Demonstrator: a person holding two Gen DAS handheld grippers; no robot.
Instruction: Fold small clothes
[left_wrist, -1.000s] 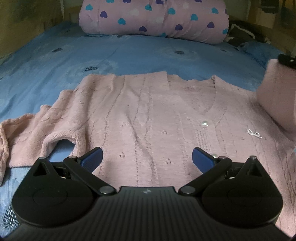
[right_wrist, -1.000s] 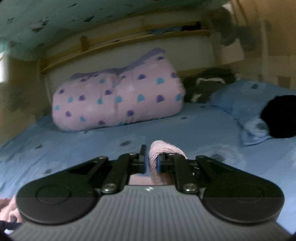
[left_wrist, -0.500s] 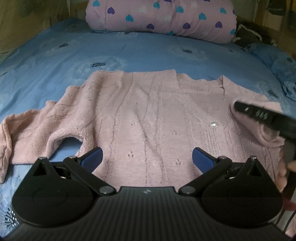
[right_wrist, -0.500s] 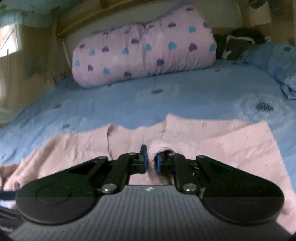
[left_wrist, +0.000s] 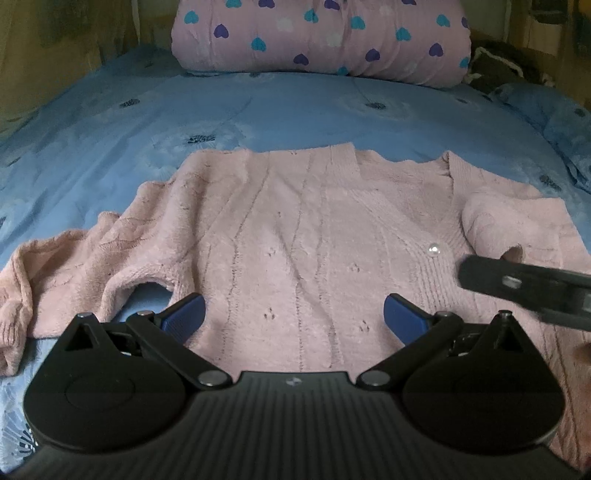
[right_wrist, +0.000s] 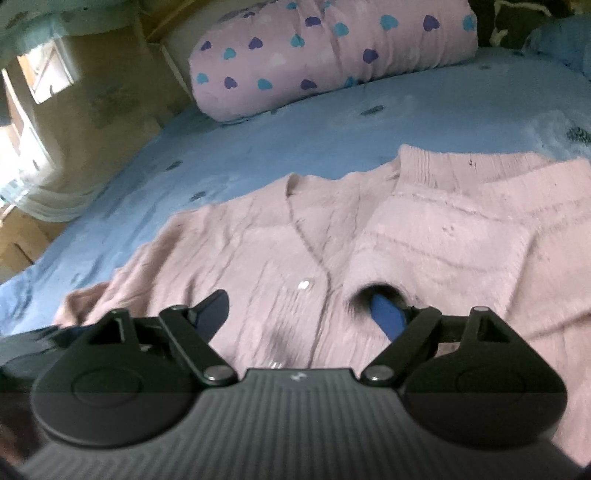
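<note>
Blue bedding (left_wrist: 295, 110) with small dark flower prints covers the bed, and a rolled pink quilt (left_wrist: 321, 37) dotted with blue and purple hearts lies across its far end. On the sheet, spread flat, lies a pink knitted cardigan (left_wrist: 295, 240), its V-neck toward the quilt and a pearly button (left_wrist: 434, 250) on its front band.

In the left wrist view, one sleeve (left_wrist: 55, 273) trails off to the left side, crumpled at the cuff. On the other side, a sleeve (right_wrist: 443, 251) is folded in over the body of the cardigan, its cuff opening (right_wrist: 373, 293) facing the camera in the right wrist view.

The left gripper (left_wrist: 293, 315) hangs over the near hem of the cardigan with its blue fingers (left_wrist: 183, 317) spread wide apart, holding nothing; the knit shows between them, and whether the tips touch it cannot be told.

The right gripper (right_wrist: 299, 315) also has its fingers released and wide apart. One blue finger (right_wrist: 386, 315) sits right at the folded sleeve's cuff, its tip seemingly inside the opening, while the other lies over the button band near the front. From the left wrist view this gripper appears as a dark, blurred bar at the right edge, just beside the cuff.
</note>
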